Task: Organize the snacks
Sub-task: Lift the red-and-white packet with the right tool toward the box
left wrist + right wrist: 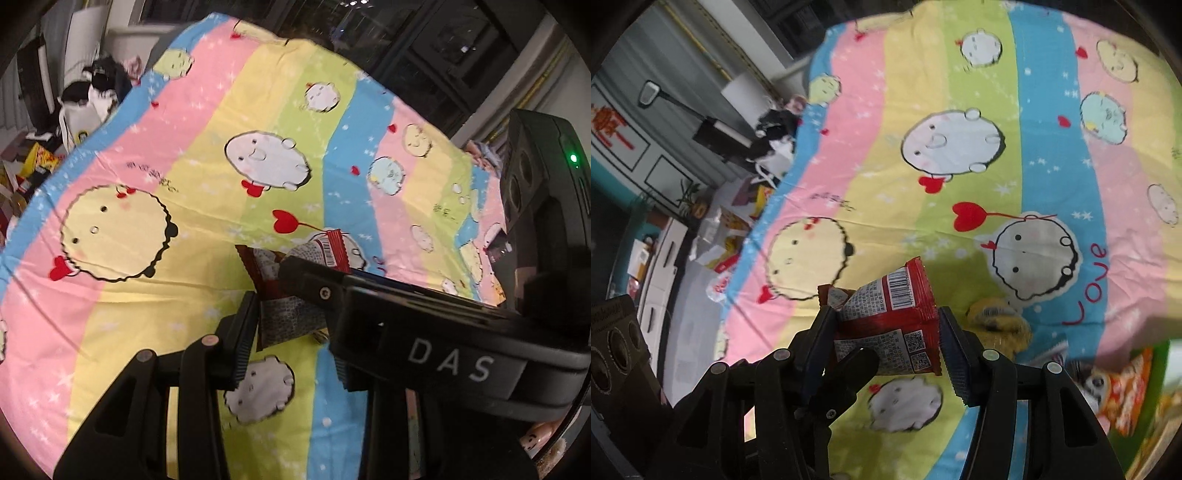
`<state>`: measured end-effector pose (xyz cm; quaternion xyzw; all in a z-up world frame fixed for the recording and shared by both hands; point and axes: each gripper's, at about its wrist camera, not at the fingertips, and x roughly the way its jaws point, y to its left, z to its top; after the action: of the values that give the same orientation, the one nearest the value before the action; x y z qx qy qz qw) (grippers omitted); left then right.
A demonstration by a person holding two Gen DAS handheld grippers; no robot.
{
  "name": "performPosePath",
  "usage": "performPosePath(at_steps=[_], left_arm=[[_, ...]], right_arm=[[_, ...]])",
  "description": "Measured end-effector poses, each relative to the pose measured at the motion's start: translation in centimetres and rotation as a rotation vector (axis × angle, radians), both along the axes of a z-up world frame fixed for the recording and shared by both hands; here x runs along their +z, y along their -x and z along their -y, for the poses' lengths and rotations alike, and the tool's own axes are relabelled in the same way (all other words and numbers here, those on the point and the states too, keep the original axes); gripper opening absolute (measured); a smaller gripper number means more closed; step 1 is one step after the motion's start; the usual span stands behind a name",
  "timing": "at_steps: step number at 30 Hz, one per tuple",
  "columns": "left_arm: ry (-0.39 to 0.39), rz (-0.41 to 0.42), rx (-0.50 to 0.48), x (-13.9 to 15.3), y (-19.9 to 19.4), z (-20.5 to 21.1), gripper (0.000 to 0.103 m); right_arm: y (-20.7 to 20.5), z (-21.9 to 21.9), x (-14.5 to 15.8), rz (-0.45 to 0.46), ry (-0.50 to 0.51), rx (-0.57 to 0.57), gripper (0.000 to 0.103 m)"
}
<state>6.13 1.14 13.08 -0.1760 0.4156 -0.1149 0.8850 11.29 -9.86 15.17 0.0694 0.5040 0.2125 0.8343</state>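
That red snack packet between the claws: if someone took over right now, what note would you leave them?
Right hand-held gripper: closed on the red snack packet, held above the striped cartoon bedsheet.
Left hand-held gripper: around the same packet from the other side; its grip cannot be confirmed.
Other snacks: a yellow packet and an orange one lie on the sheet to the right.
Done: one packet picked up.
Left: place it and sort the others; no container is visible.
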Motion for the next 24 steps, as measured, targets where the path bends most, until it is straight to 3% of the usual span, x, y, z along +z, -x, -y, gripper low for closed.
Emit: performPosePath(at_steps=[16,24], left_arm=[[-0.066,0.200,-0.098,6.9,10.5,3.5,0.035],[-0.082,0.262,-0.188,8.5,13.5,6.8,0.036]], right_arm=[[12.3,3.2,7.5,0.233,-0.005,-0.093,0.059],[16.5,7.0,9.0,0.301,-0.031,-0.184,0.059]])
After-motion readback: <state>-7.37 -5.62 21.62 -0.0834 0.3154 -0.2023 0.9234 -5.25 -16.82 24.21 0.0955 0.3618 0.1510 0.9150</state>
